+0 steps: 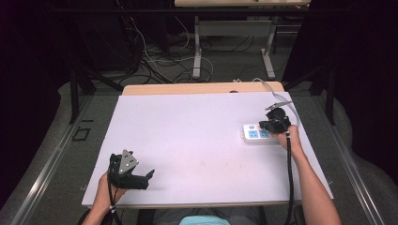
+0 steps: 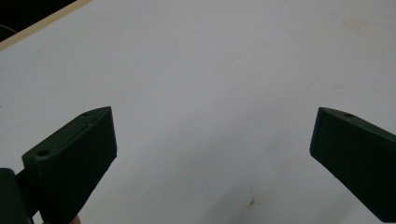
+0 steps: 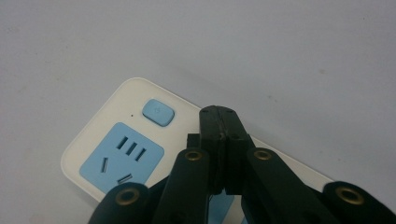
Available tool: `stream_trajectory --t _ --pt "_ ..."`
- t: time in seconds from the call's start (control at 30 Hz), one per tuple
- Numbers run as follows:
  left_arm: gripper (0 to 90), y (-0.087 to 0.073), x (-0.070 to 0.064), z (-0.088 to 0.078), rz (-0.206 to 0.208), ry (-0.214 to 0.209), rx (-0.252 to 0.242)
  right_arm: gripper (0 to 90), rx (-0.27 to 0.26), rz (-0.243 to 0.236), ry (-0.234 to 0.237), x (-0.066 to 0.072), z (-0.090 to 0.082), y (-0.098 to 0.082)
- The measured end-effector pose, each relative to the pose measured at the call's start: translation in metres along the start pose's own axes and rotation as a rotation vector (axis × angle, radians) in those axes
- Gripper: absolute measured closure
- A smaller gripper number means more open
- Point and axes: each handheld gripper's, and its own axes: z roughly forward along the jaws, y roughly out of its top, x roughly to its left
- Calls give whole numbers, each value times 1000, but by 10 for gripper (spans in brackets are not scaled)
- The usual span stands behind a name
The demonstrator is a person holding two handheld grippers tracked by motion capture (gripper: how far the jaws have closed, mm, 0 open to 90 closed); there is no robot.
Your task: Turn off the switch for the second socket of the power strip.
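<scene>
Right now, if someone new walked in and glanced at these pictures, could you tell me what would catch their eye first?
Most likely the white power strip with blue sockets and a blue button, the only colour on the pale table, at its right side. The right tongs hang over it with jaws pressed shut, just beside the button. Near the front left edge, the left tongs lie low over bare tabletop, jaws wide apart.

Power strip: cream-white body, light blue socket panels and button. Grippers black. Desk surface pale lavender-white, far edge tan wood
</scene>
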Motion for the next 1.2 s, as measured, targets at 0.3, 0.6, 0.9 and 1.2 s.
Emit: stream_trajectory --t 0.3,0.6,0.9,1.2 --pt "5 0 0 0 9 6 1 900 3 3 -3 0 0 0" --pt "5 0 -1 0 0 1 0 900 5 2 -12 2 0 0" --pt "5 0 -1 0 3 5 1 900 2 6 -12 2 0 -1" --pt "5 0 -1 0 7 -3 5 900 -6 26 -2 0 1 -2"
